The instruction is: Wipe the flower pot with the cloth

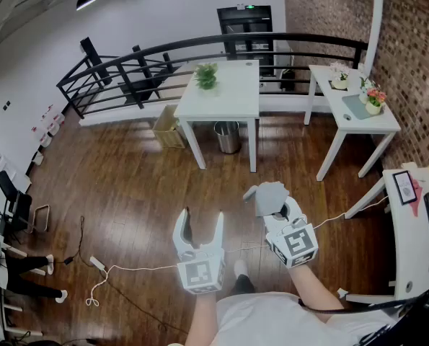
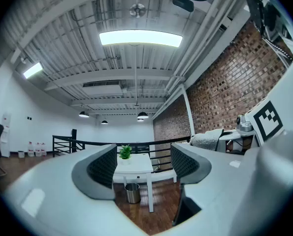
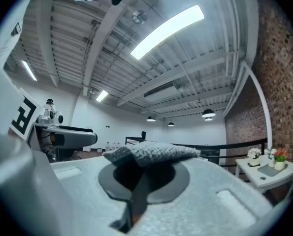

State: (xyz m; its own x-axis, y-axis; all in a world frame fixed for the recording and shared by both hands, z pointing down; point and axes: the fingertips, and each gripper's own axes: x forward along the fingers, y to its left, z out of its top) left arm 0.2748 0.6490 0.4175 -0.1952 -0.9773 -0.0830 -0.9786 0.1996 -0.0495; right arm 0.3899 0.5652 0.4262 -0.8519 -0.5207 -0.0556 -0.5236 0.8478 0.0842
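Currently the brown wooden floor [image 1: 127, 193] fills most of the head view, and I am standing well apart from both benches. The white square bench [image 1: 232, 103] is straight ahead by the black metal railing [image 1: 127, 60]. A second, narrower white bench [image 1: 328, 96] stands by the brick wall on the right.

The left gripper [image 1: 202, 216] is released: its fingers [image 2: 104, 167] stand apart with nothing between them. The right gripper [image 1: 277, 206] is clenched on the grey fuzzy cloth [image 1: 267, 195], which lies folded over its tips. The small pot with the green plant [image 1: 205, 78] sits near the far left corner of the square bench. A small pot with pink and orange flowers [image 1: 374, 101] is on the narrow bench, and I cannot tell which pot is meant.

What worries me: such a pot looks light, so a one-sided wipe could tip it or push it off the edge if the free left gripper does not steady it. The cloth seems held only by a fold and may slip out under rubbing. The thin white cable [image 1: 142, 268] on the floor could catch a foot on the way.

The right fingers are hidden under the cloth, so the depth of the grip is unclear. The leaves cover most of the green plant's pot.
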